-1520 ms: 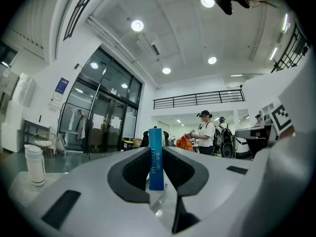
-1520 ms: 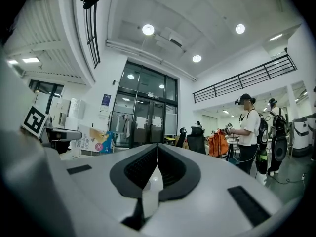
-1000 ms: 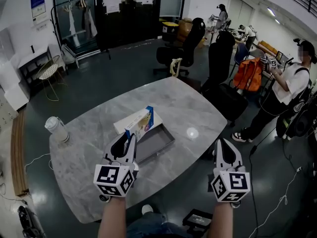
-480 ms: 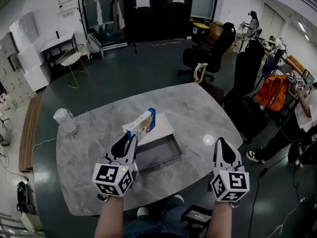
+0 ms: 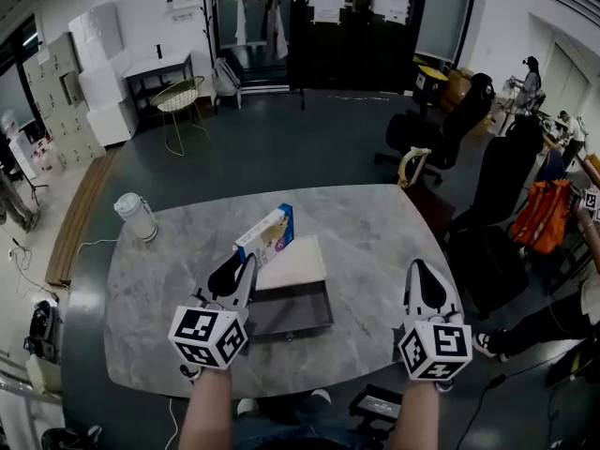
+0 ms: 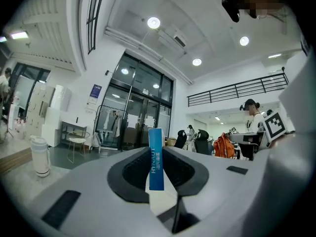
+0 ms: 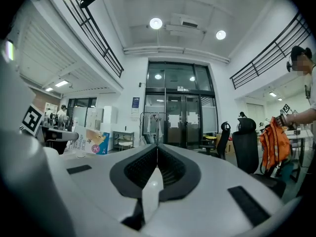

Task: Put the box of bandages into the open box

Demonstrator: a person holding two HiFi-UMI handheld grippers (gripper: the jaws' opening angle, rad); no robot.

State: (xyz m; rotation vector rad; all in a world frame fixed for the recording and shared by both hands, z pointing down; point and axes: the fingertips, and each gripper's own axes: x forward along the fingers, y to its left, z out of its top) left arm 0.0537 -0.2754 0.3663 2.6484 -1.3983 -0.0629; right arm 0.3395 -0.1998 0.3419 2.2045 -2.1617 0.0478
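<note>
Left gripper [image 5: 246, 262] jaws are clamping the one bandage box [image 5: 265, 236] beside the one open box's [image 5: 291, 309] far-left corner. Right gripper [image 5: 419, 268], jaws together, is hovering right of it over bare surface [image 5: 159, 289].

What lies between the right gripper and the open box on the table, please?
Only bare marble table separates the shut right gripper from the open box, as the head view shows.

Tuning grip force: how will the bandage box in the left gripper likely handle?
Likely light: the left gripper holds the bandage box by one end alone. It looks like thin card, so squeezing may dent it. Flat sides: unlikely to roll.
</note>
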